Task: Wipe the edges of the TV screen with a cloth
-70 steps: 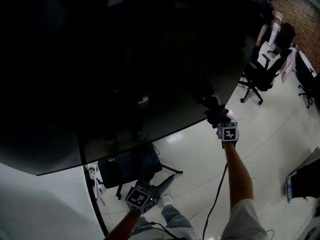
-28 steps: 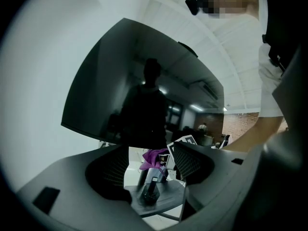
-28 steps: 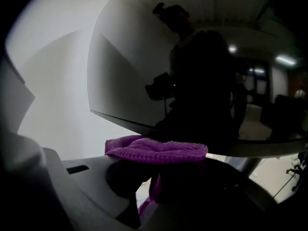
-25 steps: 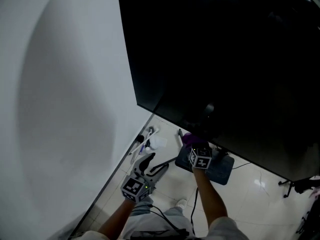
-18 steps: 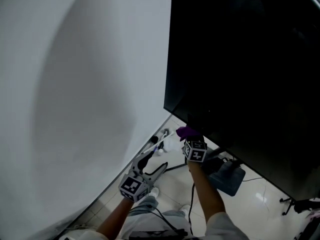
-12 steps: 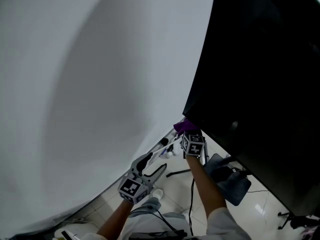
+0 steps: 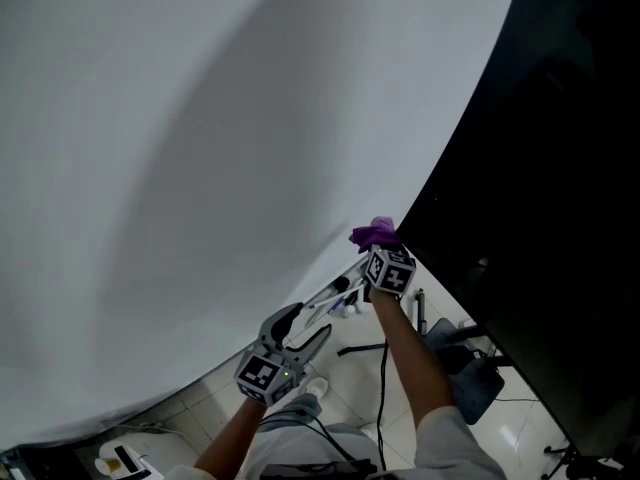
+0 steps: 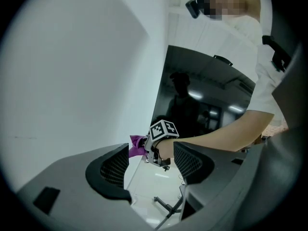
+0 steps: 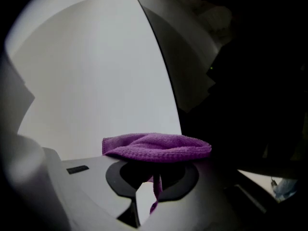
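Note:
The black TV screen (image 7: 560, 198) fills the right of the head view, beside a white wall (image 7: 180, 168). My right gripper (image 7: 378, 249) is shut on a purple cloth (image 7: 374, 233) and holds it against the screen's left edge near the lower corner. In the right gripper view the cloth (image 9: 156, 147) is bunched over the jaws of the right gripper (image 9: 154, 170), with the TV screen's edge (image 9: 163, 76) running up just behind it. My left gripper (image 7: 305, 326) hangs lower and to the left, open and holding nothing. The left gripper (image 8: 151, 165) looks up at the cloth (image 8: 137, 146).
Below the screen, on the glossy tiled floor, lie a dark blue bag (image 7: 476, 379), black stand legs (image 7: 358, 348) and small white items by the wall (image 7: 340, 296). A black cable (image 7: 383, 368) hangs from the right arm. A white object (image 7: 120, 458) sits bottom left.
My right gripper has carried the cloth leftward along the screen's bottom edge, round the lower left corner and a little up the left side. The left gripper stayed low and open.

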{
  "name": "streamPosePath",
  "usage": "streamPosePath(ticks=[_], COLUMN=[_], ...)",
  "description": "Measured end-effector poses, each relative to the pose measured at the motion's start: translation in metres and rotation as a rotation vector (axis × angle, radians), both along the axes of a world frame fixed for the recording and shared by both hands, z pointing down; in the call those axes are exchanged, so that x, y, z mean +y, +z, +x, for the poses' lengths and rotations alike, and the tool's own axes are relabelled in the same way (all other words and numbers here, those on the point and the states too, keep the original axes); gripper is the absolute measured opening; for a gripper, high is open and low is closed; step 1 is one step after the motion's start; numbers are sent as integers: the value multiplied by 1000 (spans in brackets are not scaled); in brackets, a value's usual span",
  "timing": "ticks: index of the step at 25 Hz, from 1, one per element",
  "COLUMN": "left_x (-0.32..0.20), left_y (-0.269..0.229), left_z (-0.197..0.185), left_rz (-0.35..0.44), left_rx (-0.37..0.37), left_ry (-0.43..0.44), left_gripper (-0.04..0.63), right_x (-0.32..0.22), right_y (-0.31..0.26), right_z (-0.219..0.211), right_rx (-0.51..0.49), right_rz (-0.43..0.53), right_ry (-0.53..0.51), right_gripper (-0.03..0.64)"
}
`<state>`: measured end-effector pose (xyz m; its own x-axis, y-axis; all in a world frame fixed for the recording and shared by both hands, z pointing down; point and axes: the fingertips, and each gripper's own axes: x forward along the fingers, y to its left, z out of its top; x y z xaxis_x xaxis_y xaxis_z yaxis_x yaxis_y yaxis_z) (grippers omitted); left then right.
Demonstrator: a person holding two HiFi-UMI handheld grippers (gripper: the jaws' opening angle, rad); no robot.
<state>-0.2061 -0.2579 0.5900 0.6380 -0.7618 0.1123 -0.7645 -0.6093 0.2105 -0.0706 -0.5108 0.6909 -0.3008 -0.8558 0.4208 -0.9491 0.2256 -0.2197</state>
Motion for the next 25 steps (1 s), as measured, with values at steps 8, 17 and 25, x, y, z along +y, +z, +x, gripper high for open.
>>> streamPosePath(ticks=[8,17,25], left_x=[-1,6,1], left_y=[-9,-32,-66], left_z=[2,8,4], left_rz=[14,72,187], left_rx=[72,135,81], left_ry=[-6,3,33], left_gripper=[270,270,270], right_x=[-15,-8,-6], right_y=[-96,-239,-372], right_z=[-13,-16,-23], right_rx=[25,0,9], right_rz=[179,378,554], right_ry=[-53,-33,-15], right_gripper=[46,46,46])
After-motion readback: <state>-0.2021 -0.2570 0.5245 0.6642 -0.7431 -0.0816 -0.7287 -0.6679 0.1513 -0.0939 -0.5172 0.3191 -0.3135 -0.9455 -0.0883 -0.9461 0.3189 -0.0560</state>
